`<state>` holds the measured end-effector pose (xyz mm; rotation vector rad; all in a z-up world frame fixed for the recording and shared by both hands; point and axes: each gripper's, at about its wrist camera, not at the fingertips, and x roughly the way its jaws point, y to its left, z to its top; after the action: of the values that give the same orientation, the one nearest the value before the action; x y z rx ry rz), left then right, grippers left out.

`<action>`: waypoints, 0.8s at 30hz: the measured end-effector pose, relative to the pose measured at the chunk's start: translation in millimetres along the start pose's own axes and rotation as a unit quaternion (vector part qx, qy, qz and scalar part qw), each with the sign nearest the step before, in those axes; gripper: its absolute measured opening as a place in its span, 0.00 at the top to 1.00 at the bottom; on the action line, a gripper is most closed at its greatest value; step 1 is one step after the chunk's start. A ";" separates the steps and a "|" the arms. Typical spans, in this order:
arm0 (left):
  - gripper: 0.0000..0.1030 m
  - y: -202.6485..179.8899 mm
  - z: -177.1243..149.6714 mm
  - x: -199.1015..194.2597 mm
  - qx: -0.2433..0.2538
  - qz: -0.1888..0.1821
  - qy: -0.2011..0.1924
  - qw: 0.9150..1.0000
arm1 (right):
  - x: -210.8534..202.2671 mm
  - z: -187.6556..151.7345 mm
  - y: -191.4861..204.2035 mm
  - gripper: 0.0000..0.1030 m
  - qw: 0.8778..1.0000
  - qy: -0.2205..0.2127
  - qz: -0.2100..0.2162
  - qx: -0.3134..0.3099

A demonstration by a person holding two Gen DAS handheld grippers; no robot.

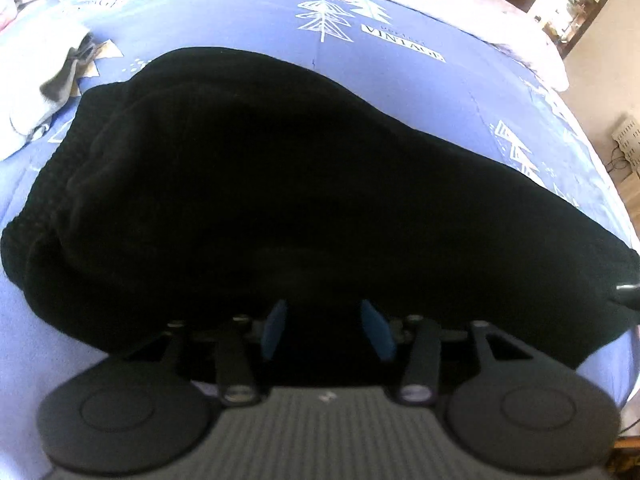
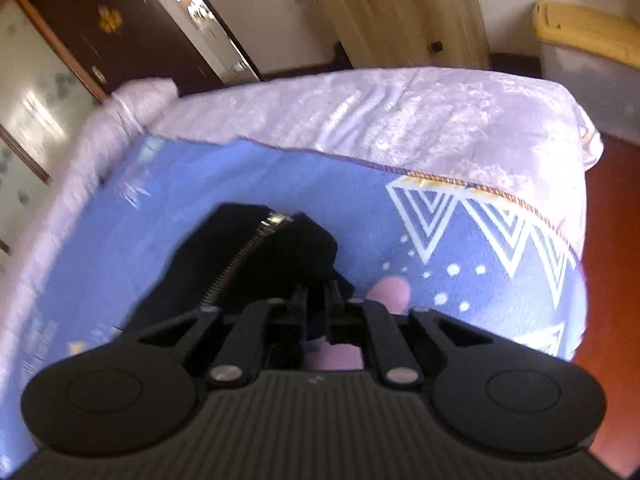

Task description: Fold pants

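The black pants (image 1: 260,180) lie bunched in a wide dark heap on the blue blanket, with the ribbed waistband at the left. My left gripper (image 1: 326,326) hovers over their near edge. Its blue pads (image 1: 276,328) stand apart and only dark cloth shows below them, so it is open. In the right wrist view a narrow end of the pants (image 2: 280,256) with a metal zipper (image 2: 240,264) runs up from my right gripper (image 2: 317,300). Its fingers stand close together with the black cloth pinched between them.
The blue blanket (image 1: 240,12) with white tree prints covers the bed. A grey and white cloth (image 1: 60,76) lies at the far left. A pale sheet (image 2: 400,120) marks the bed's edge, with red-brown floor (image 2: 612,240), a yellow-lidded bin (image 2: 588,36) and a wooden cabinet (image 2: 400,12) beyond.
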<state>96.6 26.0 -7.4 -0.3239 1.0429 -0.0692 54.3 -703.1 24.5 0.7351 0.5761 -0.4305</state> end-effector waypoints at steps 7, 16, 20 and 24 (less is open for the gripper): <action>0.51 13.3 -4.6 -7.1 -0.041 -0.043 0.023 0.998 | -31.6 -15.8 -32.1 0.54 0.993 -0.001 0.077 0.093; 0.50 21.6 -4.9 -15.4 -0.059 -0.066 0.031 0.996 | 10.2 -8.0 -21.1 0.55 0.992 0.014 0.072 0.103; 0.51 11.9 2.0 -15.1 -0.051 -0.072 0.031 0.996 | 18.0 -2.7 -19.4 0.77 0.990 0.021 0.082 0.113; 0.51 -1.5 14.5 -19.3 -0.039 -0.093 0.024 0.995 | -7.8 0.1 5.8 0.79 0.988 0.008 0.127 0.084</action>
<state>99.4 31.9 15.9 -0.4917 1.0627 -0.2039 51.6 -698.0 32.4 0.9607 0.4581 -0.2383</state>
